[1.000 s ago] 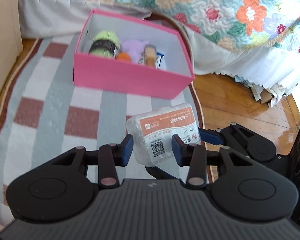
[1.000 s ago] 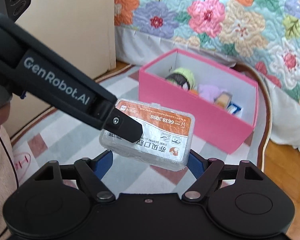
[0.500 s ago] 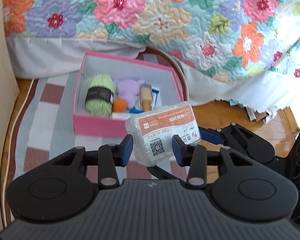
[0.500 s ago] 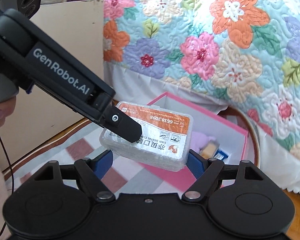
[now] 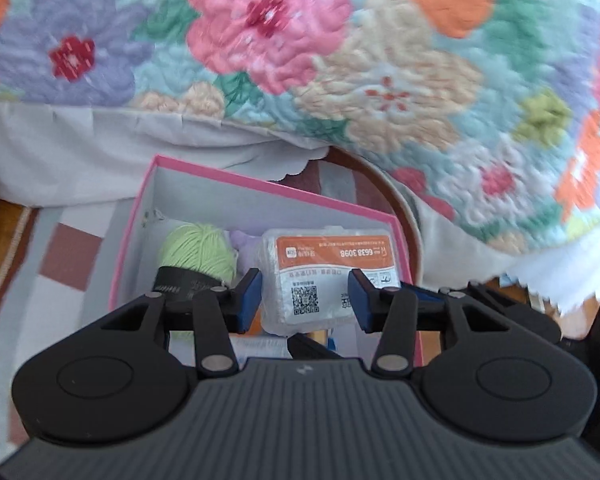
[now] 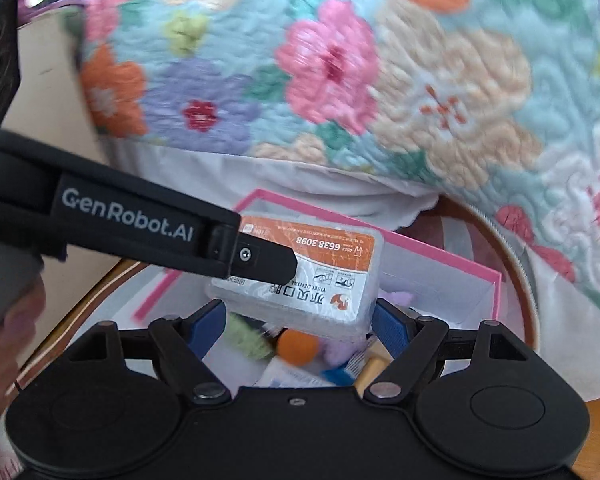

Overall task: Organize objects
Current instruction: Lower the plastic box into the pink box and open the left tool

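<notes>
1. Only the left wrist view shows the QR code on the plastic case and the green yarn ball with its dark band, lying in the pink box toward its left wall.
2. Only the right wrist view shows the orange ball and the purple plush on the box floor, plus the left tongs' black finger marked GenRobot.AI lying across the case's near left corner.
3. Left tongs: jaws opening, with the case between the blue pads.
4. Right tongs: spread wide, pads at the case's two ends; I cannot tell whether they press it.
5. The case is clear, rectangular, orange-labelled with white printing, hanging above the box interior beside a flowered quilt.
</notes>
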Demonstrator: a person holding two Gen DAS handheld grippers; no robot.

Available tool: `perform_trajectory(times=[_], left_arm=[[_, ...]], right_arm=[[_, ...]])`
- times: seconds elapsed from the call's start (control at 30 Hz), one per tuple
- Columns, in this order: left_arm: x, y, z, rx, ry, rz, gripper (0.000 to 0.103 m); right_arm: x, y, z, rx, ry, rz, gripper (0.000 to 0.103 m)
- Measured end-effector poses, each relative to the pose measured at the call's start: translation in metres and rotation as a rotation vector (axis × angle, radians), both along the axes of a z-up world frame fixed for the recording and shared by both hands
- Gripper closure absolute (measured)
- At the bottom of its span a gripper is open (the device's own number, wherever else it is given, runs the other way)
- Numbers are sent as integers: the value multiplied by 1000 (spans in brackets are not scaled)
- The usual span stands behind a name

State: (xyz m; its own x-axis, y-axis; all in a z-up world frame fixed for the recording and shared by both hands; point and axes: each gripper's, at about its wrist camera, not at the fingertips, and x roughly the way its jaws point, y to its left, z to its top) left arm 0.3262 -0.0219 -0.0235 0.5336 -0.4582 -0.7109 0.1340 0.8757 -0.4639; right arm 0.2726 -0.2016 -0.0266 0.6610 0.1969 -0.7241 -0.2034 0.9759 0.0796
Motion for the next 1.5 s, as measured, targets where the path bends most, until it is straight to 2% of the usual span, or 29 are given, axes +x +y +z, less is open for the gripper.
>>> perform_trajectory(times=[0.2, 0.33, 0.4, 0.43, 0.73, 0.87, 1.0, 1.17, 1.3, 1.37, 1.4, 1.5], left_arm=[[47, -8, -40, -17, 82, -16, 58], [64, -6, -63, -23, 124, -18, 58], [67, -5, -72, -9, 124, -8, 58], [70, -5, -77, 0, 129, -4, 58], [91, -13, -97, -28, 144, -10, 60], [97, -18, -104, -22, 152, 3, 60], [94, -21, -97, 1, 135, 11, 58], [81, -20, -74, 38, 100, -1, 53], [64, -25, -51, 143, 90, -62, 52], [50, -20, -42, 195, 86, -66, 51], [45, -17, -38, 218, 87, -74, 50], [27, -9, -24, 241, 97, -78, 50]], right_arm=[[37, -15, -35, 18, 73, -36, 24], [54, -23, -53, 65, 122, -56, 27], [59, -23, -62, 70, 140, -53, 32], [62, -22, -66, 67, 150, -53, 38], [70, -31, -82, 38, 191, -119, 53], [71, -30, -89, -20, 182, -175, 54], [73, -43, -85, 37, 182, -214, 54], [56, -48, -74, 69, 162, -191, 51], [31, -45, -55, 74, 121, -177, 48], [17, -43, -44, 65, 81, -189, 41], [11, -43, -38, 66, 67, -189, 40], [-6, -37, -21, 50, 36, -179, 40]])
